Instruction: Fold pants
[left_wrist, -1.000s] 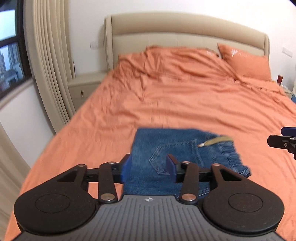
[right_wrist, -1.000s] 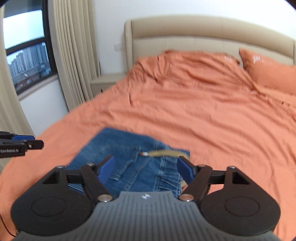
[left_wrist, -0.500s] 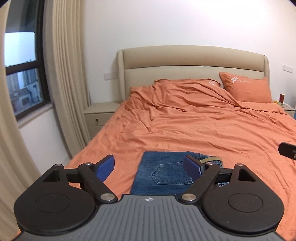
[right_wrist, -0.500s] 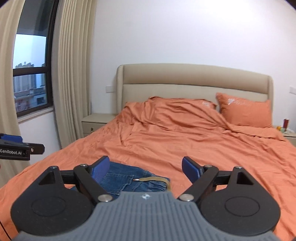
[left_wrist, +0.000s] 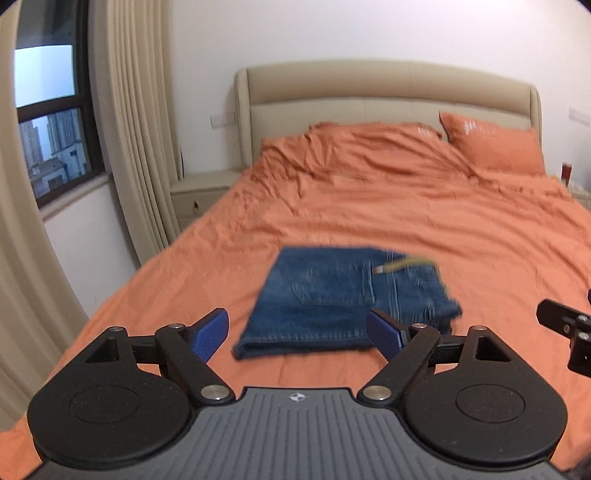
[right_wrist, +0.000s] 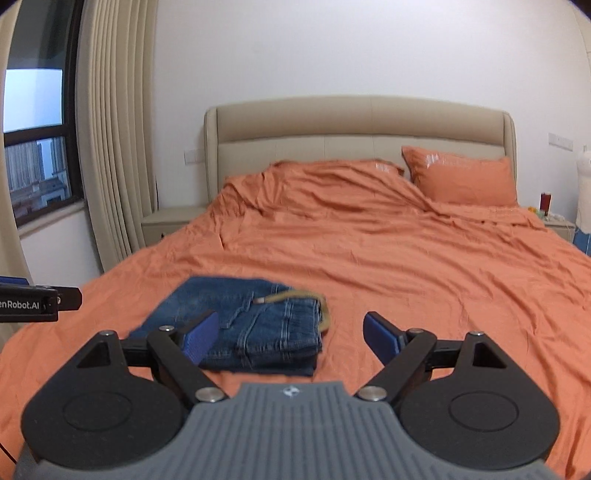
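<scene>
Left wrist view: my left gripper (left_wrist: 297, 334) hangs with jaws spread wide and holding nothing, just short of the folded blue denim pants (left_wrist: 347, 301), which lie flat on the orange-sheeted bed (left_wrist: 480, 236) near its foot; a tan waistband strip (left_wrist: 404, 264) shows at their far right corner. Right wrist view: my right gripper (right_wrist: 290, 334) likewise has its jaws wide and holding nothing, with the pants (right_wrist: 255, 325) lying toward its left finger. An orange rectangular pillow (right_wrist: 461, 177) leans against the beige padded headboard (right_wrist: 354, 125).
</scene>
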